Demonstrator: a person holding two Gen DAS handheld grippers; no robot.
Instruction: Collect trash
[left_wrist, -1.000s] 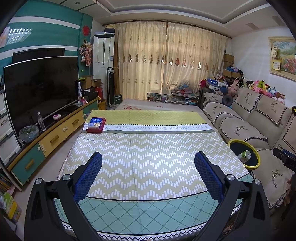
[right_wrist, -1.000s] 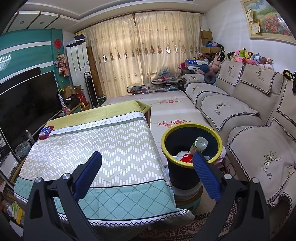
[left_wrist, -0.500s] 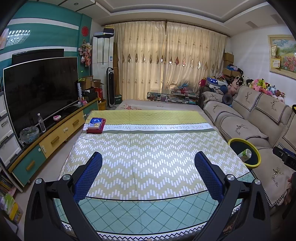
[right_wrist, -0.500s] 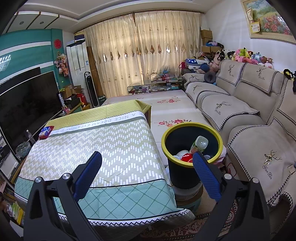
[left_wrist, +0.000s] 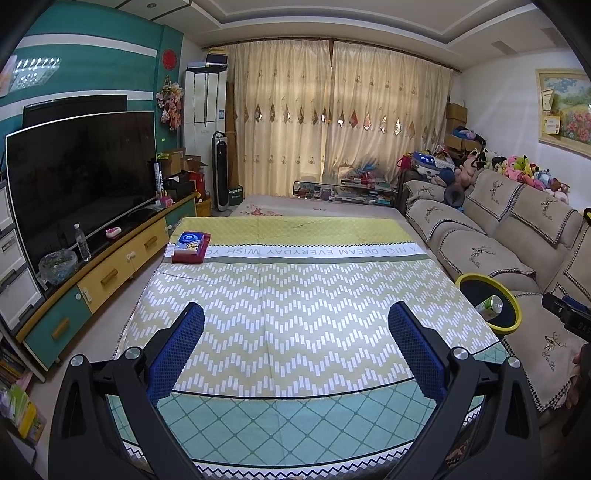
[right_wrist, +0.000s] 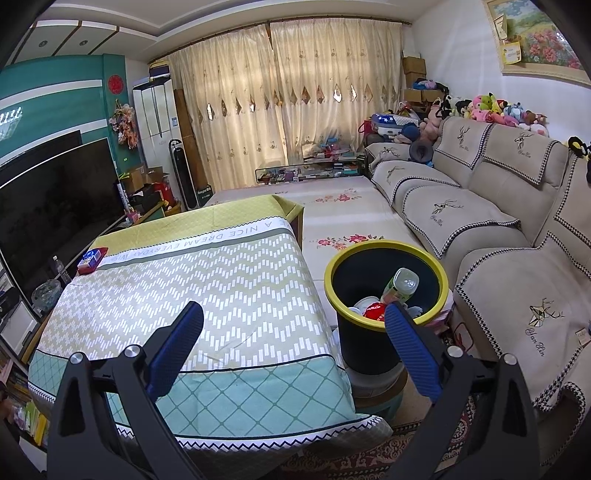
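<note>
A dark bin with a yellow rim (right_wrist: 386, 248) stands on the floor between the table and the sofa; inside lie a green-labelled bottle (right_wrist: 400, 285), a red piece and white scraps. The same bin (left_wrist: 509, 299) shows at the right of the left wrist view with the bottle (left_wrist: 489, 307) in it. My left gripper (left_wrist: 295, 312) is open above the near part of the table, nothing between its blue pads. My right gripper (right_wrist: 293, 312) is open too, hovering over the table's right corner, its right finger (right_wrist: 410, 347) in front of the bin.
The table wears a zigzag-patterned cloth (left_wrist: 295, 295); a red tray with a blue box (left_wrist: 190, 245) sits at its far left corner. A TV (left_wrist: 81, 177) and low cabinet (left_wrist: 110, 273) line the left wall, a beige sofa (right_wrist: 498, 236) the right. The other gripper's dark body (left_wrist: 565, 312) shows over the sofa.
The left wrist view has drifted slightly, so the bin sits a little lower right. Both grippers stay open; nothing on the table has moved.
</note>
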